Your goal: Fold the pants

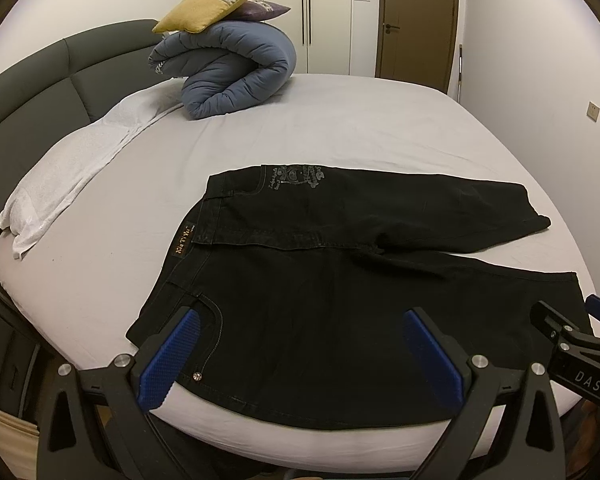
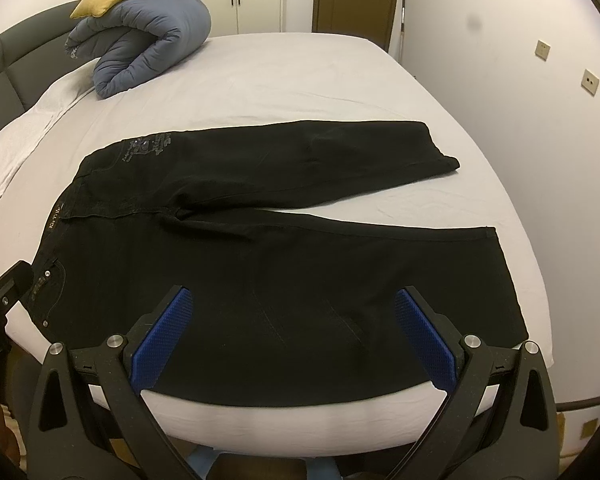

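Observation:
Black pants (image 1: 308, 280) (image 2: 260, 264) lie spread flat on the bed's white sheet, waistband to the left and both legs running right, slightly splayed. My left gripper (image 1: 300, 316) stands open above the near waist and pocket area, its blue pads wide apart with nothing between them. My right gripper (image 2: 296, 292) is open too, hovering over the near leg close to the bed's front edge. The right gripper's body shows at the right edge of the left wrist view, and the left gripper's body at the left edge of the right wrist view.
A rolled blue quilt (image 1: 228, 68) (image 2: 148, 44) with a yellow cushion (image 1: 212, 6) on top sits at the far left of the bed. White pillows (image 1: 72, 168) lie along the dark headboard (image 1: 60, 68). A wall (image 2: 540, 100) runs close along the bed's right side.

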Motion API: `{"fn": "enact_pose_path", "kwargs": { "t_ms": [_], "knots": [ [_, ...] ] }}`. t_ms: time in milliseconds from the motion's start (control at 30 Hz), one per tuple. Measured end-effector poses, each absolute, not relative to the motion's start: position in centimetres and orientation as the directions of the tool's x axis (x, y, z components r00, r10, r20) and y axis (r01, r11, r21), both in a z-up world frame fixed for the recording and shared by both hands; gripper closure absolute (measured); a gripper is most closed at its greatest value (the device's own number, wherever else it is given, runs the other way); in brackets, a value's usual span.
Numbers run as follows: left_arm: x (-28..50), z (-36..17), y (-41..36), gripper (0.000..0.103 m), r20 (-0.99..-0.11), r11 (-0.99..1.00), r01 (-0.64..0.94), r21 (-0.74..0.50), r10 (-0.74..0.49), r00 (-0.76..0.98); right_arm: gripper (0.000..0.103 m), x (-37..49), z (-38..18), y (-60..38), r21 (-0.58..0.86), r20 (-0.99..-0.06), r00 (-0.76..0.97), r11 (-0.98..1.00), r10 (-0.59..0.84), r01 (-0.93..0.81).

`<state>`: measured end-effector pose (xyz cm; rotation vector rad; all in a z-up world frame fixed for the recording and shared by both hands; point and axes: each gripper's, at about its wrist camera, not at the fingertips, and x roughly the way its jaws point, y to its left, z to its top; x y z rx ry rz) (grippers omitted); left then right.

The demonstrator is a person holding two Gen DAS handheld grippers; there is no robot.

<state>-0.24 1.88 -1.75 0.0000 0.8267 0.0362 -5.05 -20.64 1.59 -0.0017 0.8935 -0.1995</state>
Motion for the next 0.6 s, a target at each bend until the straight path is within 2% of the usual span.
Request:
{"fn": "enact_pose_path", "kwargs": {
  "t_ms": [600],
  "knots": [
    [-0.34, -1.84, 1.67, 0.000, -0.739, 0.999, -0.033, 0.015, 0.033, 0.673, 0.000, -5.24, 1.37, -20.53, -0.083, -0.775, 0.608, 0.982, -0.171, 0.171]
  ]
}}
